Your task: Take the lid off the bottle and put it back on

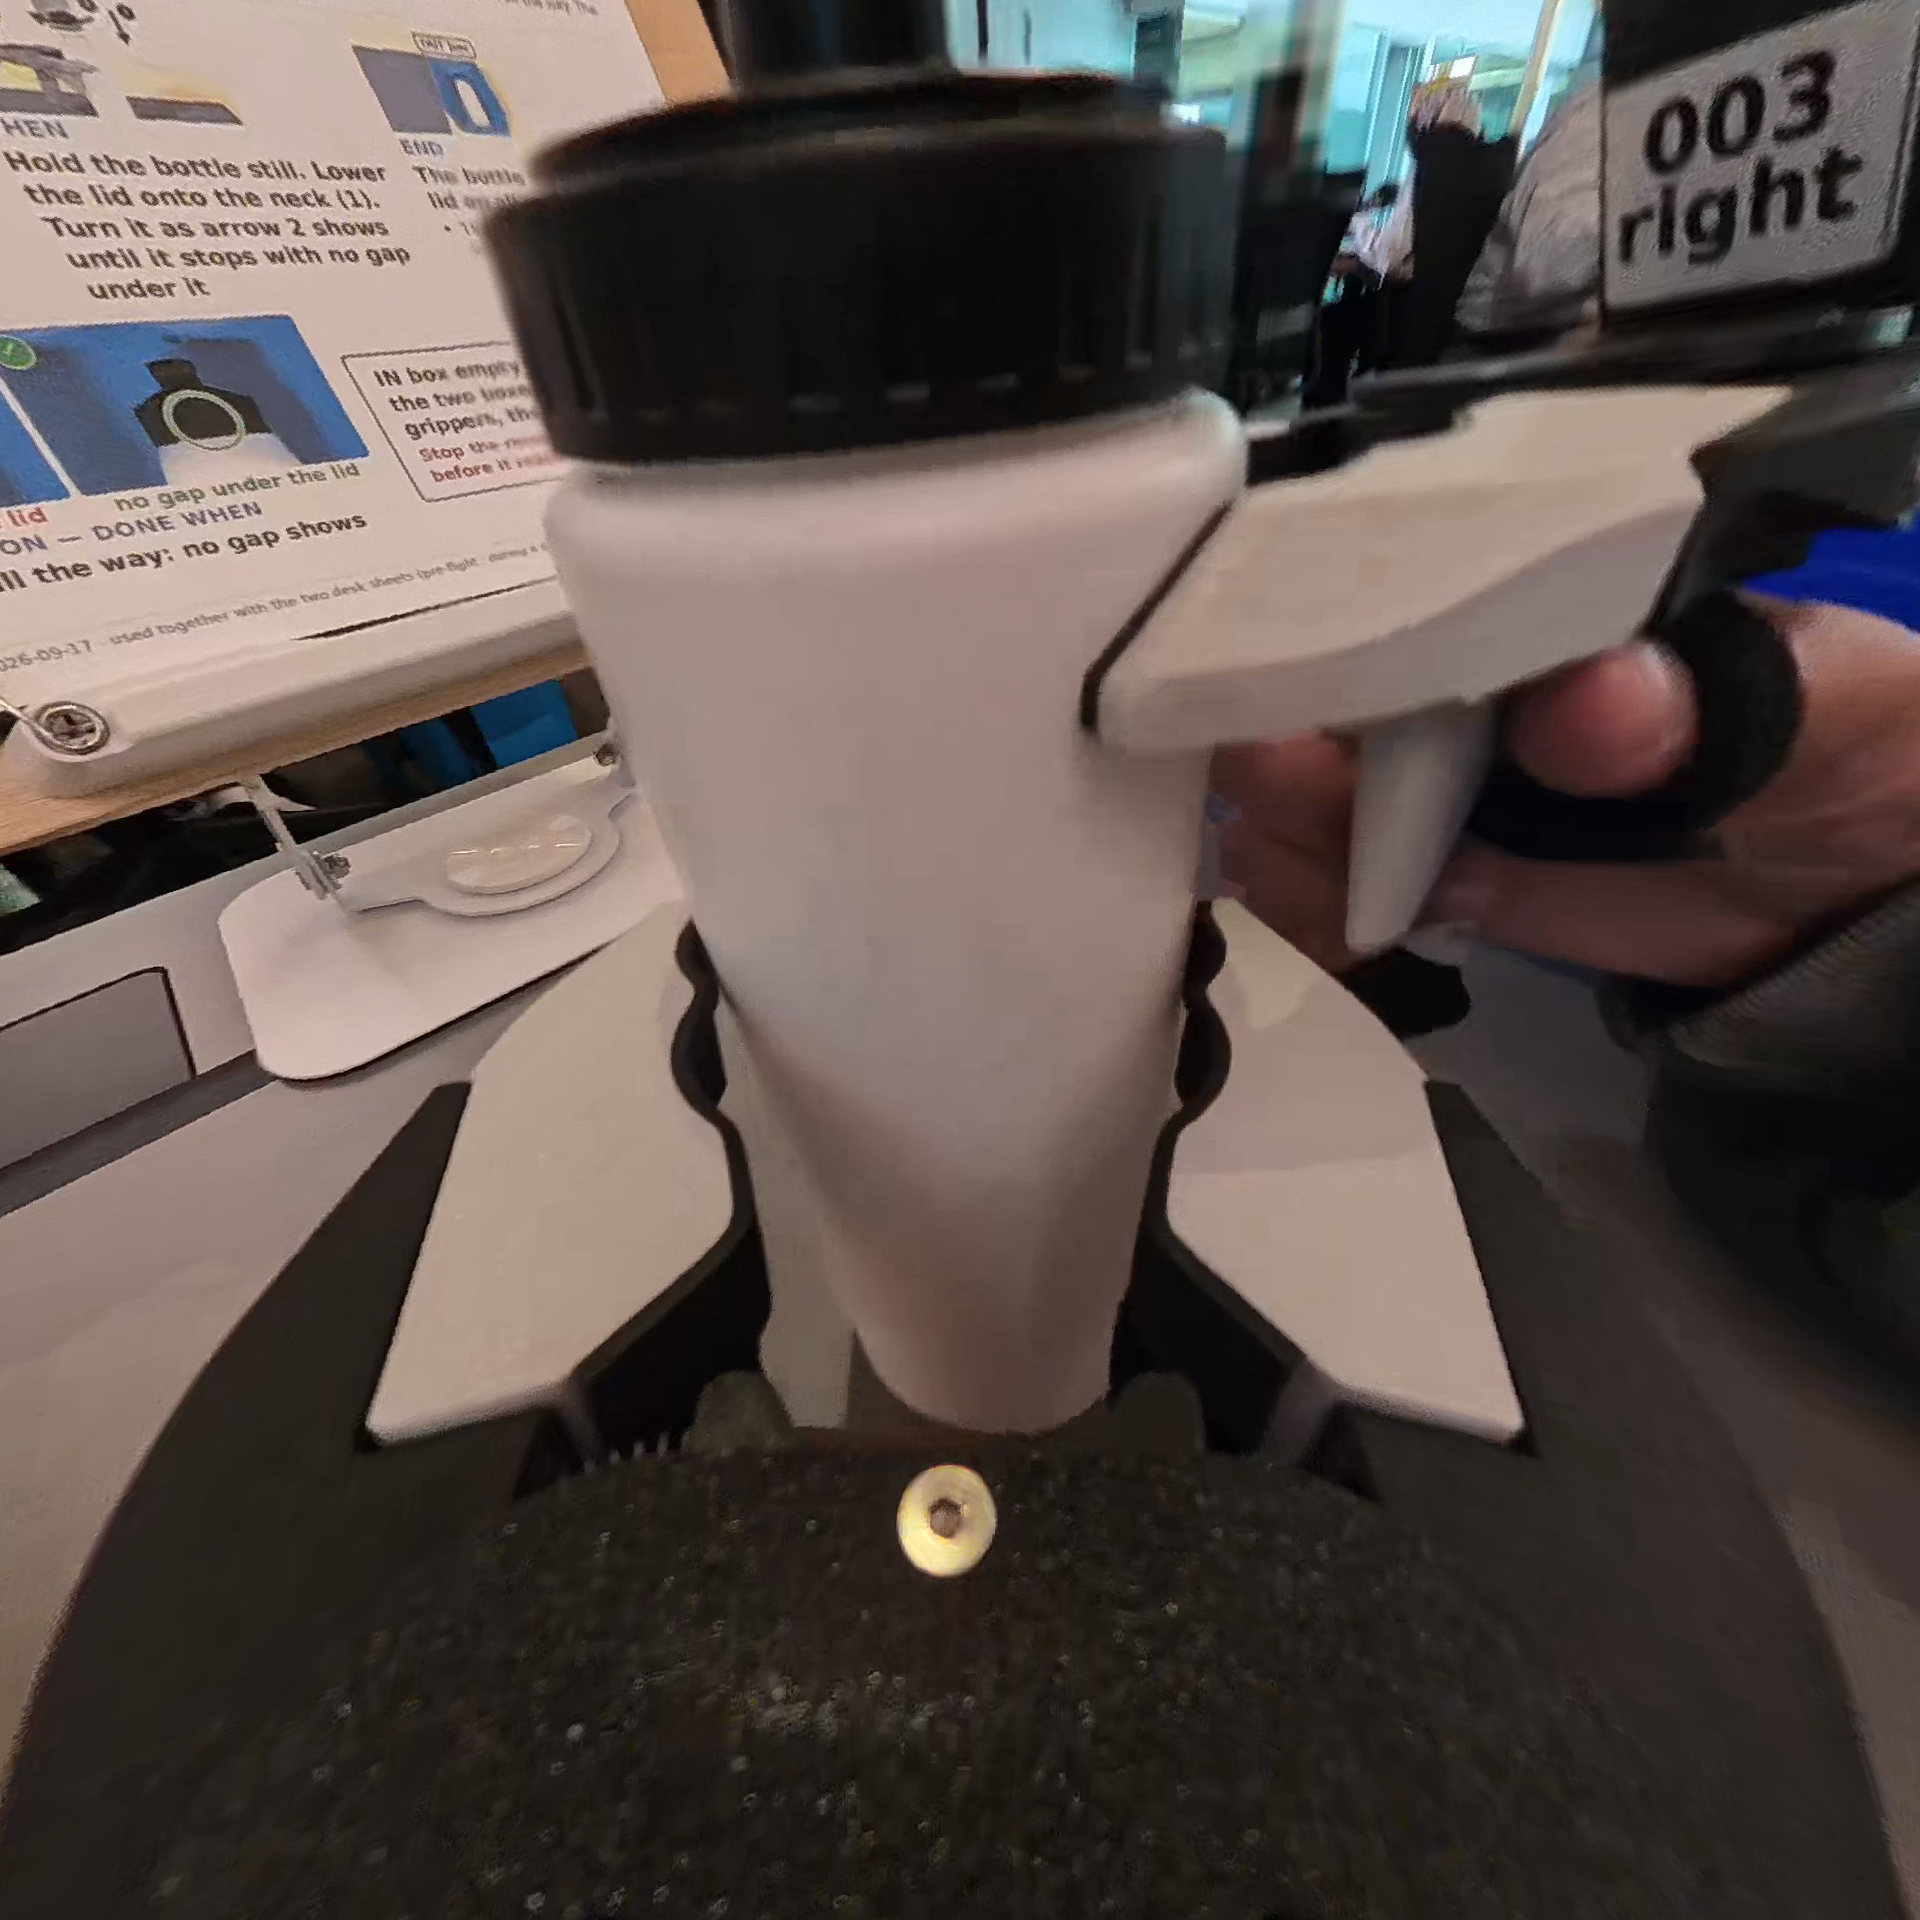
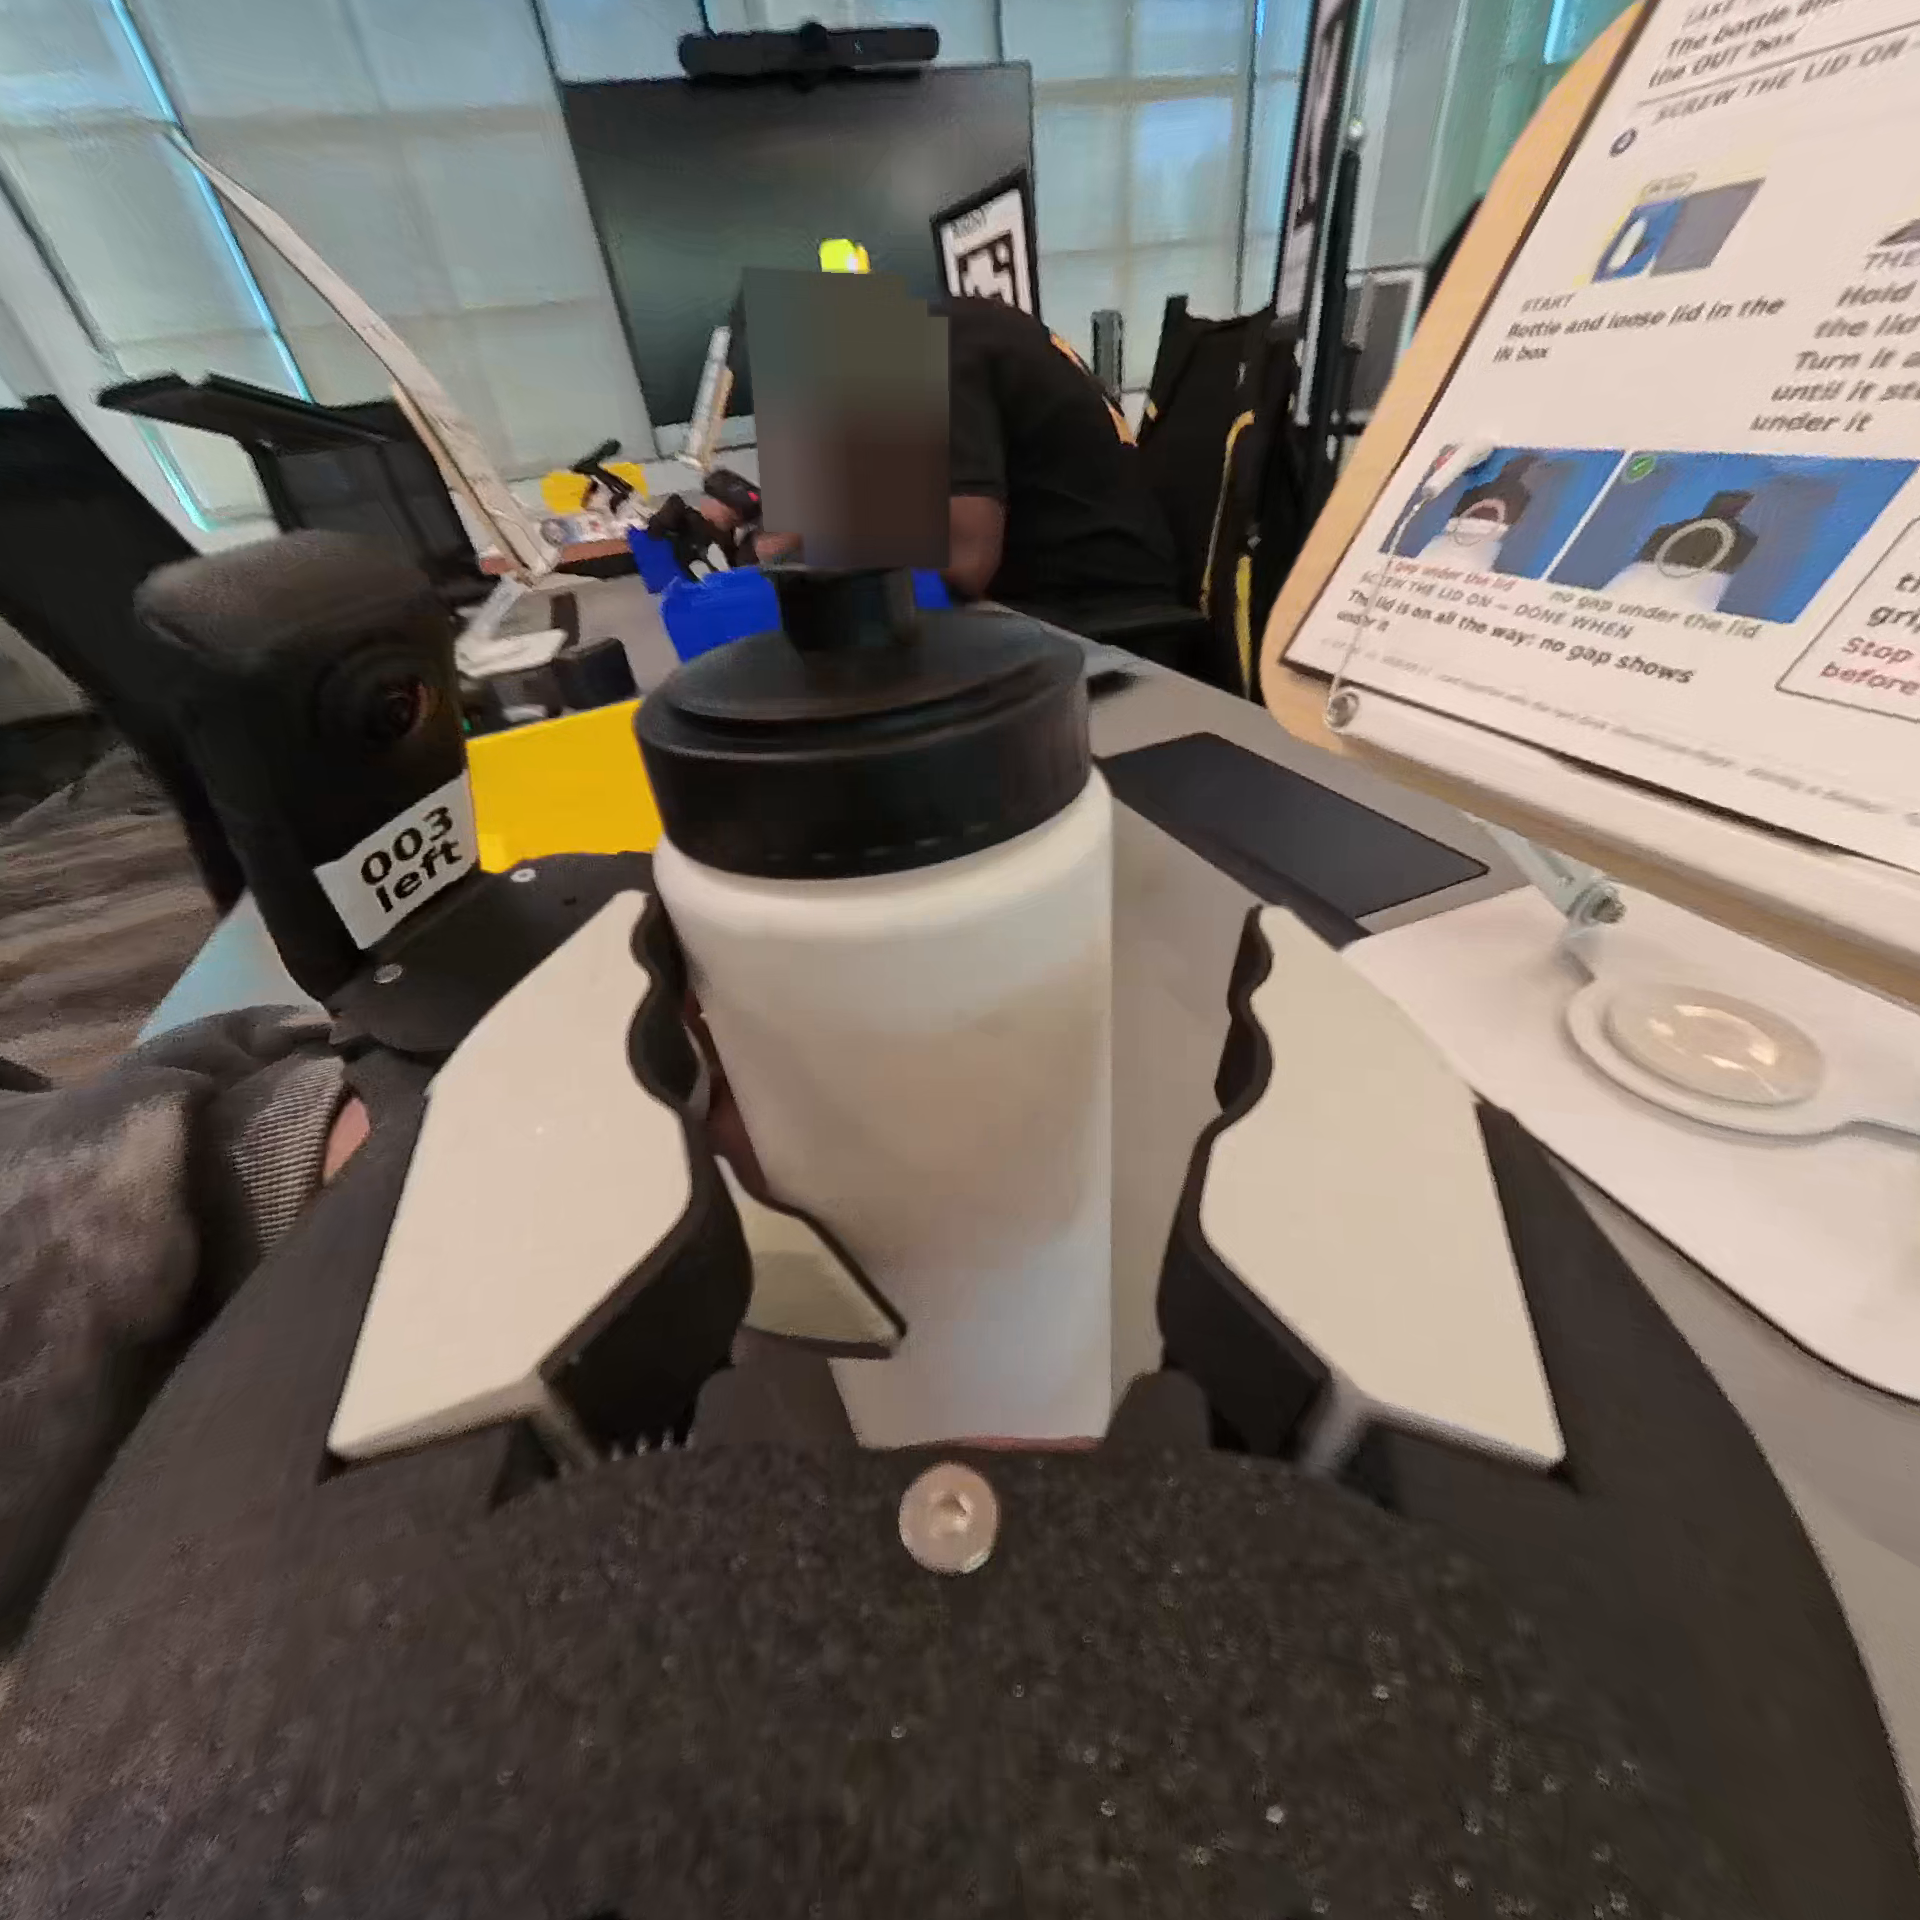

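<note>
The left gripper (image 1: 945, 1049) clamps the white plastic bottle (image 1: 914, 831); the right gripper (image 2: 945, 1091) stands open around it (black ribbed lid (image 2: 862, 769) seated). Next, probably: regrip the lid, twist.

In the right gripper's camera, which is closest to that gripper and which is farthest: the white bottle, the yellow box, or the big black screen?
1. The white bottle is nearest, right between the right gripper fingers.
2. The yellow box comes next, behind the bottle on its left.
3. The big black screen is farthest, up at the back of the room.
</note>
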### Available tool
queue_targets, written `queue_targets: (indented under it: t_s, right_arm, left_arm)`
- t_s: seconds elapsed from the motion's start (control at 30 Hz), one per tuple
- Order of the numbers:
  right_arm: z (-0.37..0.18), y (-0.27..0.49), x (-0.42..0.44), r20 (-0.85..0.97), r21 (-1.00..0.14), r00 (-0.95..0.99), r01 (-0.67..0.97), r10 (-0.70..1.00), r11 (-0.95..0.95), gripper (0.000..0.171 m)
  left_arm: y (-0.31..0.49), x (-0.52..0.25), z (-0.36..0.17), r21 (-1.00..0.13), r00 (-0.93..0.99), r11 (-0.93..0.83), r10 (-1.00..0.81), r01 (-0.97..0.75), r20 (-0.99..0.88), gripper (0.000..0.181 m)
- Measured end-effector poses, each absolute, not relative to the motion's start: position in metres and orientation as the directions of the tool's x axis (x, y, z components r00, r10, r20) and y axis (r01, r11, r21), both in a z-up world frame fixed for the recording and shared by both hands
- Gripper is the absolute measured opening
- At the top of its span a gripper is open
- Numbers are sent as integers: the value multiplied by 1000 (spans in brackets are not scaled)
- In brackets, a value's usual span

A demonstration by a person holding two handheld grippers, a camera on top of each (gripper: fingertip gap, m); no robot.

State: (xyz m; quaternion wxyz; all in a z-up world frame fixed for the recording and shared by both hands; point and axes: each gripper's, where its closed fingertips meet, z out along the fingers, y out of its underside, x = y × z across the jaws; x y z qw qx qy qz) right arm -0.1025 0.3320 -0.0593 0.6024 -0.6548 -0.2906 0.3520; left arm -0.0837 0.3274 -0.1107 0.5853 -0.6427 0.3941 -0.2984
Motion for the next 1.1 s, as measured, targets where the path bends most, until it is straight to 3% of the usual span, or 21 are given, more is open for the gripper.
queue_targets:
  t_s: [0.2,0.33,0.53,0.73,0.9,1.0,1.1]
  right_arm:
    - [-67,330,-117,-124,-992,460,-52,879,-112,97]
    - [-69,331,-129,-77,-997,475,-9,876,-83,102]
    - [-66,337,-127,-81,-997,508,-42,857,-69,95]
    - [-65,337,-126,-68,-997,503,-54,861,-48,94]
    - [-64,334,-126,-54,-998,508,-65,860,-24,94]
    - [-64,334,-126,-57,-997,508,-74,859,-22,94]
    - [-64,334,-126,-58,-997,506,-75,861,-23,94]
  left_arm:
    - [312,-109,-131,-980,546,-84,-837,-182,-29,78]
    - [297,-122,-128,-985,586,-107,-810,-134,8,78]
    - [271,-137,-128,-981,598,-155,-800,-121,52,80]
    - [226,-152,-66,-967,391,-226,-905,-114,166,80]
    - [230,-160,20,-917,193,-70,-981,-392,-8,78]
    - [264,-154,23,-747,111,52,-980,-663,-167,77]
    - [301,-144,4,-511,27,94,-974,-855,-226,90]
